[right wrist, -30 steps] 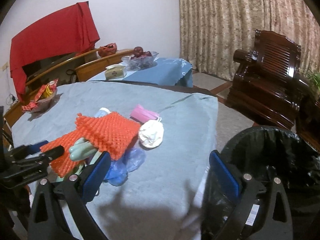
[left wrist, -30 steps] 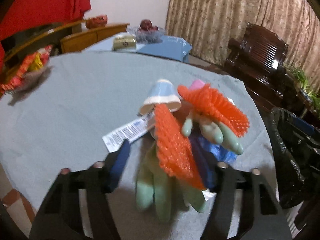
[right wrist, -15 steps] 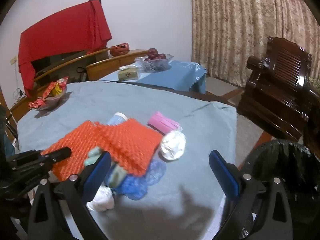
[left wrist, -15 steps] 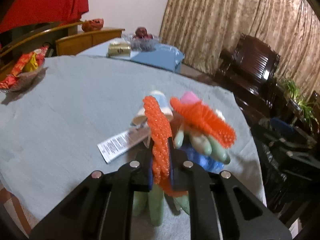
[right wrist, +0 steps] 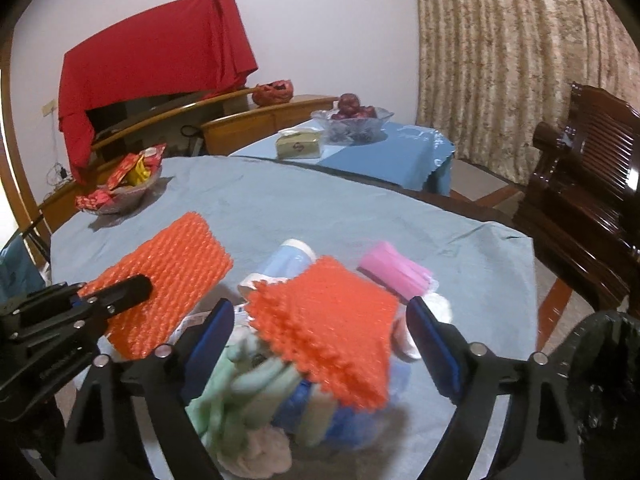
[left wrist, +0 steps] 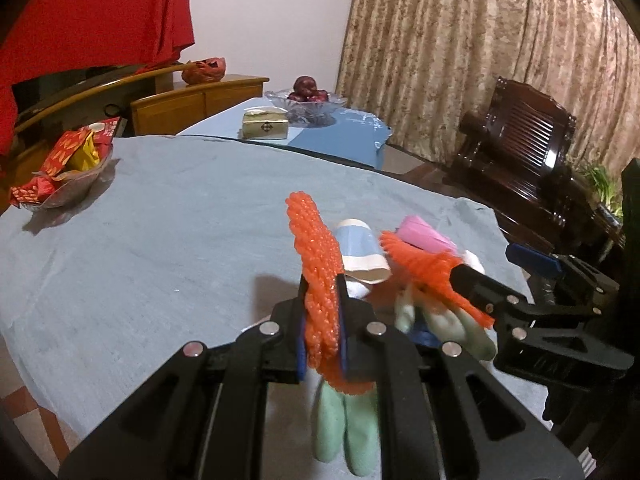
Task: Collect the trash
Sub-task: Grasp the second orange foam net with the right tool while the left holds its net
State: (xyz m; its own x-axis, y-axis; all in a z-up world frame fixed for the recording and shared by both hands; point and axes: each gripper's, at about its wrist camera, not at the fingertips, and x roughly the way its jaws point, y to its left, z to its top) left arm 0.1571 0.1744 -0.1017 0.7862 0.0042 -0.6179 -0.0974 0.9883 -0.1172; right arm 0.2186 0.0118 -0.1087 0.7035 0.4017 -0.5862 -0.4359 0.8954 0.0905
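Note:
My left gripper (left wrist: 322,316) is shut on an orange foam net (left wrist: 318,276) and holds it edge-on above the table; the net also shows in the right wrist view (right wrist: 168,280). My right gripper (right wrist: 320,336) is open, its jaws either side of a second orange foam net (right wrist: 328,328) on the trash pile. The pile holds pale green gloves (right wrist: 240,384), a blue paper cup (right wrist: 288,260), a pink packet (right wrist: 396,272), white wads (right wrist: 436,308) and blue plastic (right wrist: 344,420). The black bin bag (right wrist: 608,380) sits at the right.
The round table has a grey-blue cloth (left wrist: 160,232). A bowl of red snack packets (left wrist: 68,172) stands at its far left. Behind are a blue-covered table (right wrist: 380,152) with a fruit bowl and tissue box, and a dark wooden chair (right wrist: 588,184) at the right.
My left gripper shut on the orange net and raised it off the pile. My right gripper moved in from beside the bin to straddle the second orange net.

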